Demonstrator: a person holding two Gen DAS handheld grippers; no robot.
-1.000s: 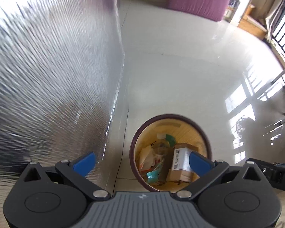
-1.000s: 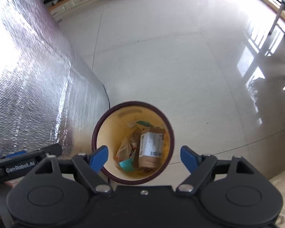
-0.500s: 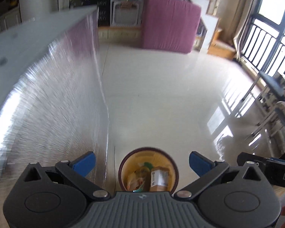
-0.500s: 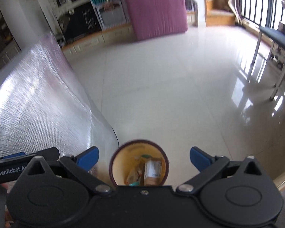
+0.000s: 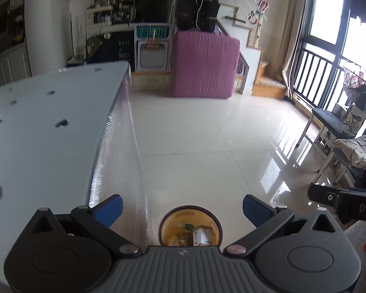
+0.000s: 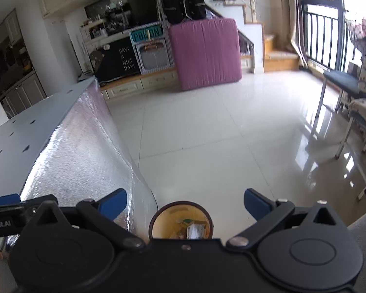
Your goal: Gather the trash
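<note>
Both grippers, left gripper (image 5: 182,206) and right gripper (image 6: 185,202), stood wide apart and empty above the bin (image 5: 190,228), so you were wise to scan the table (image 5: 48,131) for leftover trash.

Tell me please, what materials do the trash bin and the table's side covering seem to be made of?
Trash bin: probably plastic, with a smooth dark rim and glossy yellowish inside.
Side covering: likely metallised foil sheet; silvery, finely dimpled, reflecting light.

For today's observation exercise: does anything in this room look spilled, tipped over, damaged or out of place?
Nothing looks spilled or damaged. The bin stands upright on the floor beside the foil-wrapped table, with its trash inside. The one odd sight is the pink mattress, which stands on edge against the cabinets instead of lying flat.
</note>
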